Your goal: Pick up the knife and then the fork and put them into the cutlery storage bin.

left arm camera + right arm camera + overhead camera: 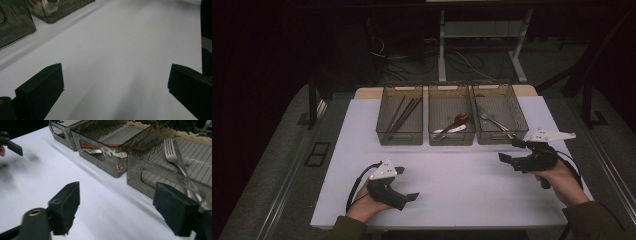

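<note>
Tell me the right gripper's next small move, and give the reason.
Probably draw the right gripper a little toward the person, away from the right bin. Its jaws stand open with nothing between them, close beside that bin, where the fork already lies, and no loose cutlery lies on the white table.

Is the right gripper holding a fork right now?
No. The right gripper stands open over the bare white table, while the fork lies in the bin beside it.
</note>
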A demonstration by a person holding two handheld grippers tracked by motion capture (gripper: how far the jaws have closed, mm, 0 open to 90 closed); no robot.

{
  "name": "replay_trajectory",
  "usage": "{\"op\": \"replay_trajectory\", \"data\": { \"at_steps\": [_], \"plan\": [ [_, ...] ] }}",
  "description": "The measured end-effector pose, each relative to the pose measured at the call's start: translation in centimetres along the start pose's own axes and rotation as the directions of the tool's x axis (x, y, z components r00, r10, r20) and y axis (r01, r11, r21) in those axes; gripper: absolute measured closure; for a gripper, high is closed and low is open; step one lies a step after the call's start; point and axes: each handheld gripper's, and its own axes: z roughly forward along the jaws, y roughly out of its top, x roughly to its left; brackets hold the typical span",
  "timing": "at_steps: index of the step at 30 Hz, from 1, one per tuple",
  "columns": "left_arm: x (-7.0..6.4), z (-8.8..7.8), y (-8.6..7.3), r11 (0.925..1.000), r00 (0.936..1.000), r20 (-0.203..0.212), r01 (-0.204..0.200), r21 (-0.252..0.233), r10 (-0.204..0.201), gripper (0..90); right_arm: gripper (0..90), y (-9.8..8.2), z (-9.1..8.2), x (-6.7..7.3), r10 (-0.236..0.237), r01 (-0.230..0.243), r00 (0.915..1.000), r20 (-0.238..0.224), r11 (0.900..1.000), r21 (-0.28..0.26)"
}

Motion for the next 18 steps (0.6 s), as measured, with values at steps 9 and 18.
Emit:
{"op": "replay_trajectory", "data": {
  "at_steps": [9, 18],
  "plan": [
    [0.0, -0.1, 0.0, 1.0000, 1.0000, -0.001, 0.000, -0.001, 0.000, 0.0, 15.0, -2.6, -0.4, 1.2, 0.005, -0.005, 0.9999, -0.016, 1.000, -0.027],
    [0.0, -0.1, 0.0, 1.0000, 1.0000, -0.005, 0.001, -0.005, -0.001, 0.0, 13.9, -4.6, -0.2, 2.3, 0.016, -0.016, 0.9998, -0.009, 1.000, 0.001]
  ]
}}
